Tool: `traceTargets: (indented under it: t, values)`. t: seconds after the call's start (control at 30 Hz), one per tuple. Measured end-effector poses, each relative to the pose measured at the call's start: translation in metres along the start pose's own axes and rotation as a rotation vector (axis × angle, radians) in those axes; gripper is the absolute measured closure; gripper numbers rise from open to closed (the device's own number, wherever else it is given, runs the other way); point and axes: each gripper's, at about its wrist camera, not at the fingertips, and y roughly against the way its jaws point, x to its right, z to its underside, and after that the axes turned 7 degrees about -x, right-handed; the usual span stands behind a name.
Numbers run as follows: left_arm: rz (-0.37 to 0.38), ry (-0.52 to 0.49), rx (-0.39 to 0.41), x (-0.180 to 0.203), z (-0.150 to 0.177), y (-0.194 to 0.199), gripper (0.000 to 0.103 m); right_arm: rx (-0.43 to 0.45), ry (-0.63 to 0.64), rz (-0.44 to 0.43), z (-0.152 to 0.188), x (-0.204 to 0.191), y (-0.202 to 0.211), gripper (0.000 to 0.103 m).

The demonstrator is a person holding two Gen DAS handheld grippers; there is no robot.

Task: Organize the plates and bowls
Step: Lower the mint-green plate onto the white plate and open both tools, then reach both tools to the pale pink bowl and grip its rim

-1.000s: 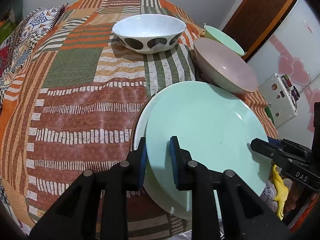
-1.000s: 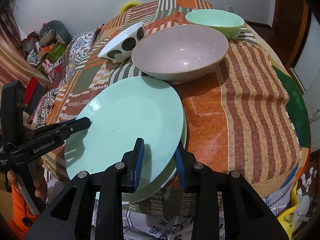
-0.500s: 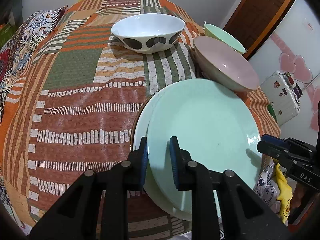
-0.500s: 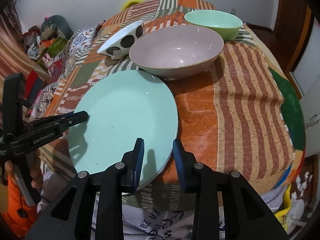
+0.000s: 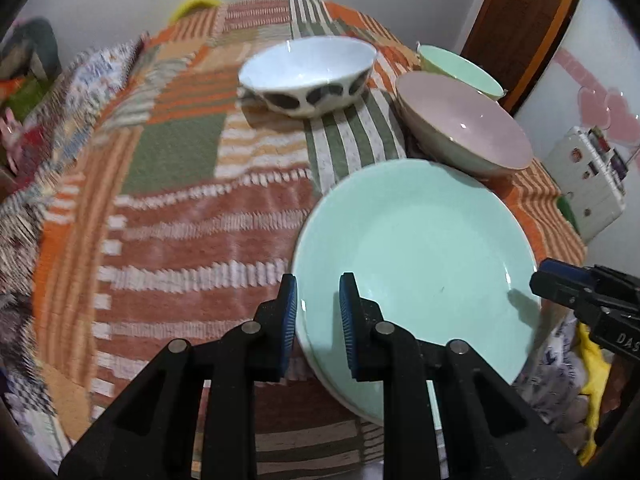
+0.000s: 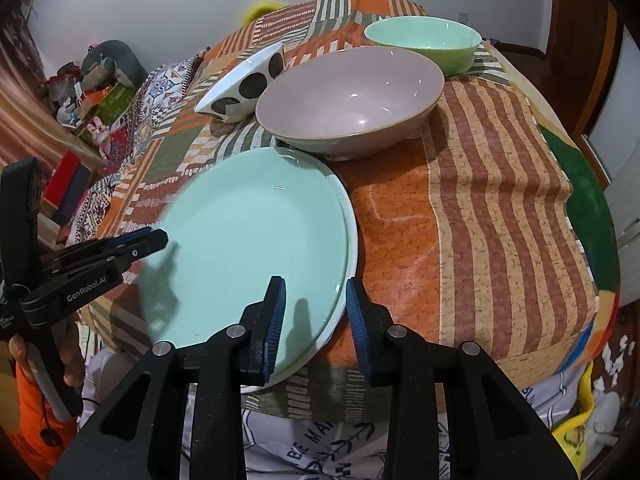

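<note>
Right now your left gripper (image 5: 318,312) sits at the near left rim of the mint plate (image 5: 416,248), and its jaws stand a little apart, one on each side of the rim. They do not look like they are squeezing it. Your right gripper (image 6: 314,316) is at the near right rim, jaws a bit wider, with the rim between them too and nothing pinched.

The mint plate lies on top of a white plate (image 6: 348,216) at the near edge of the table (image 6: 480,184). You can only see a thin white edge peeking out on the right side, so the two are almost lined up. The near part of the stack hangs a little past the table edge.

The step in hand looks like letting go after stacking. Open both sets of jaws more before you pull back, so the pads do not drag the top plate. Pull straight back, slowly.

The pink bowl (image 6: 352,100) sits just behind the plates, nearly touching. The spotted bowl (image 5: 308,76) and the green bowl (image 6: 424,40) are farther back, waiting for you.
</note>
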Motion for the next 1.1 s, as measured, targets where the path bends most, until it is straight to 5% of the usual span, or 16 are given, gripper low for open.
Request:
traceTargets:
  t: [0.43, 0.8, 1.1]
  values:
    - [-0.017, -0.049, 0.091, 0.020, -0.010, 0.032, 0.071, 0.047, -0.030, -0.013, 0.000, 0.012, 0.017, 0.071]
    - [-0.025, -0.098, 0.196, 0.052, -0.036, 0.052, 0.049, 0.198, -0.053, 0.005, -0.016, 0.025, 0.055, 0.053]
    - [-0.004, -0.100, 0.216, 0.067, -0.072, 0.041, 0.042, 0.285, -0.077, 0.030, -0.040, 0.040, 0.067, 0.046]
